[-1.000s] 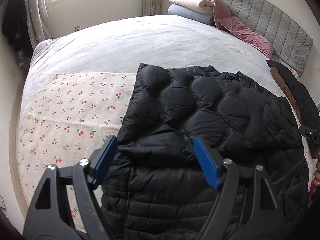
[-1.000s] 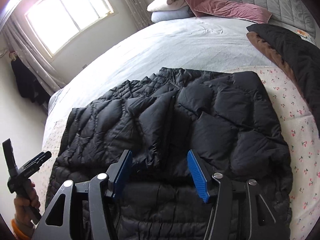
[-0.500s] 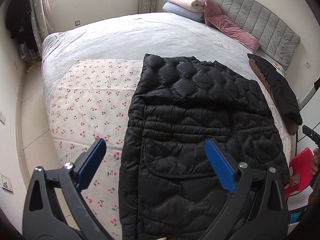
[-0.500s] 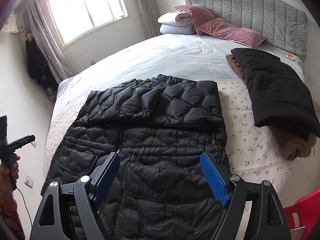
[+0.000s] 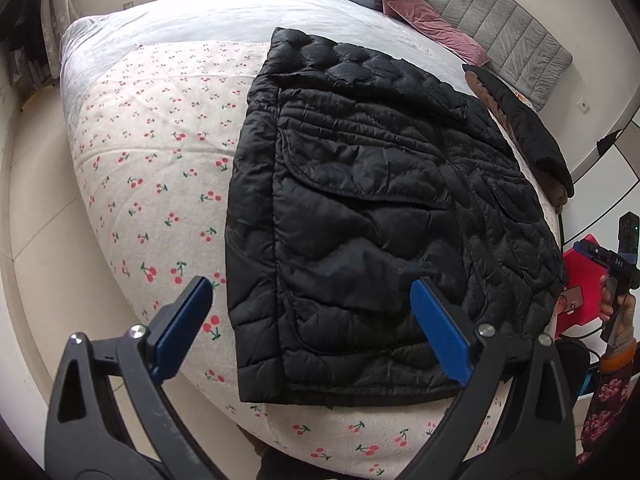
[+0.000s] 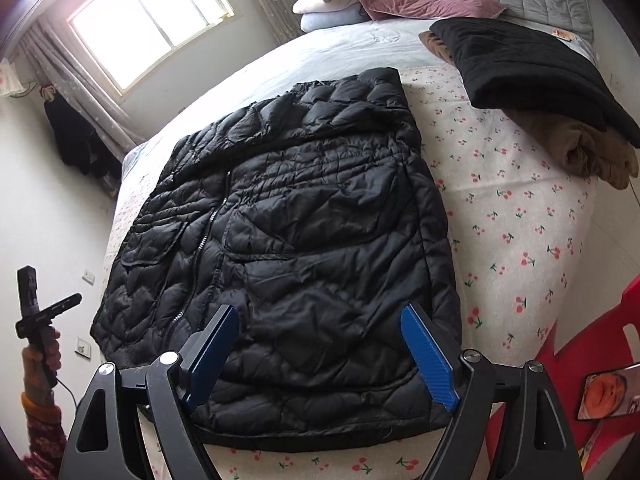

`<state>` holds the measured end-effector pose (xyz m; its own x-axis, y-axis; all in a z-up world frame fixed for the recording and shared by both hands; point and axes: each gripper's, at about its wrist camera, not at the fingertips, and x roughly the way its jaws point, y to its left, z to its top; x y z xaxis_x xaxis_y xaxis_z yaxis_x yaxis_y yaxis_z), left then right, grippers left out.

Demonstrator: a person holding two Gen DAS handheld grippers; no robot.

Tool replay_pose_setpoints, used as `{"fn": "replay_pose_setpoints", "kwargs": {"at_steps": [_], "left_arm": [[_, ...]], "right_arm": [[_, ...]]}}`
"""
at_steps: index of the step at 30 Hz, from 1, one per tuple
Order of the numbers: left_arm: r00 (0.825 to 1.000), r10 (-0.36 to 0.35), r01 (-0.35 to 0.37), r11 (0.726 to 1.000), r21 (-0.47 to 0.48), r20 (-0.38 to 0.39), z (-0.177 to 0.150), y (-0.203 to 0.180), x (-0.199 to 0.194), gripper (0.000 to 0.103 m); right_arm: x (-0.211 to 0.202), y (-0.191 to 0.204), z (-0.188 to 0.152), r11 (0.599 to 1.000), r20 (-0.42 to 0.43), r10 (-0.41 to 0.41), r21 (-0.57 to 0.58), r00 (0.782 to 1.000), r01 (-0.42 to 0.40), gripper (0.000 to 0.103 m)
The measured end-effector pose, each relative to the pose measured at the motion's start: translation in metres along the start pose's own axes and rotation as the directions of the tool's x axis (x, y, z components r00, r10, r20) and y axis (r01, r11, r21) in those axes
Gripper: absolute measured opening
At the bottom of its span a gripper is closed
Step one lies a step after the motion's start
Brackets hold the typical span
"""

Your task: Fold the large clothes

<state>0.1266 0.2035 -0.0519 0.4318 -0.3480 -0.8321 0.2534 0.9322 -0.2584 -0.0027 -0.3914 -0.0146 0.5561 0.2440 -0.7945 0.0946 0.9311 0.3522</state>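
A black quilted puffer jacket lies flat, front up, on a cherry-print sheet at the foot of the bed. Its zipper is closed, and its hem runs along the near edge. My left gripper hovers open above the jacket's left hem corner, with nothing between the blue pads. Over the right half of the hem of the jacket, my right gripper is also open and empty. Neither gripper touches the fabric.
Folded black and brown garments are stacked on the bed's right side. Pillows and folded blankets lie by the grey headboard. A red plastic stool stands at the right of the bed's foot. Tiled floor lies to the left.
Both grippers drew back from the jacket's middle toward the foot of the bed, and their jaws opened wider. The whole lower jacket and its hem are now in view.
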Motion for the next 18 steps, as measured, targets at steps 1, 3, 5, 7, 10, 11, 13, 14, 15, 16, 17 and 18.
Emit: {"fn": "replay_pose_setpoints", "kwargs": {"at_steps": [1, 3, 5, 7, 10, 11, 13, 14, 15, 16, 17, 18], "left_arm": [[1.0, -0.018, 0.017, 1.0, -0.02, -0.011, -0.006, 0.004, 0.003, 0.099], [0.999, -0.037, 0.036, 0.998, -0.048, -0.021, -0.014, 0.011, 0.009, 0.099], [0.998, -0.056, 0.054, 0.996, -0.076, -0.022, -0.02, 0.018, 0.014, 0.099], [0.997, -0.08, 0.077, 0.991, -0.11, -0.02, -0.025, 0.025, 0.019, 0.099], [0.993, -0.112, 0.107, 0.984, -0.14, -0.026, -0.031, 0.031, 0.027, 0.099], [0.993, -0.117, 0.111, 0.983, -0.145, -0.034, -0.032, 0.032, 0.03, 0.099], [0.99, -0.133, 0.127, 0.981, -0.144, -0.037, -0.034, 0.034, 0.033, 0.098], [0.988, -0.147, 0.14, 0.98, -0.144, -0.038, -0.035, 0.034, 0.034, 0.098], [0.985, -0.169, 0.161, 0.975, -0.154, -0.041, -0.035, 0.036, 0.035, 0.098], [0.981, -0.191, 0.182, 0.969, -0.168, -0.038, -0.036, 0.038, 0.035, 0.098], [0.977, -0.209, 0.199, 0.963, -0.179, -0.035, -0.036, 0.04, 0.034, 0.098], [0.973, -0.227, 0.217, 0.958, -0.188, -0.031, -0.037, 0.041, 0.033, 0.095]], "right_arm": [[0.0, -0.005, -0.005, 1.0, 0.002, -0.003, 0.011, 1.0, 0.003, 0.084], [0.003, -0.016, -0.016, 0.999, 0.007, -0.006, 0.045, 1.0, 0.005, 0.084], [0.007, -0.026, -0.023, 0.996, -0.001, -0.004, 0.085, 1.0, 0.004, 0.084], [0.013, -0.034, -0.028, 0.994, -0.009, -0.008, 0.108, 1.0, 0.009, 0.084], [0.014, -0.044, -0.031, 0.991, -0.011, 0.012, 0.136, 1.0, -0.01, 0.084], [0.012, -0.048, -0.031, 0.989, 0.0, 0.018, 0.148, 1.0, -0.017, 0.084], [0.007, -0.055, -0.03, 0.988, 0.022, 0.003, 0.154, 1.0, -0.007, 0.084], [0.005, -0.06, -0.029, 0.986, 0.027, -0.006, 0.164, 1.0, 0.002, 0.084], [0.005, -0.066, -0.03, 0.984, 0.027, -0.004, 0.179, 1.0, -0.001, 0.084], [0.005, -0.071, -0.03, 0.98, 0.026, 0.009, 0.197, 1.0, -0.014, 0.084], [0.006, -0.077, -0.032, 0.975, 0.028, 0.019, 0.219, 0.999, -0.024, 0.084], [0.008, -0.083, -0.034, 0.969, 0.029, 0.028, 0.243, 0.999, -0.035, 0.084]]}}
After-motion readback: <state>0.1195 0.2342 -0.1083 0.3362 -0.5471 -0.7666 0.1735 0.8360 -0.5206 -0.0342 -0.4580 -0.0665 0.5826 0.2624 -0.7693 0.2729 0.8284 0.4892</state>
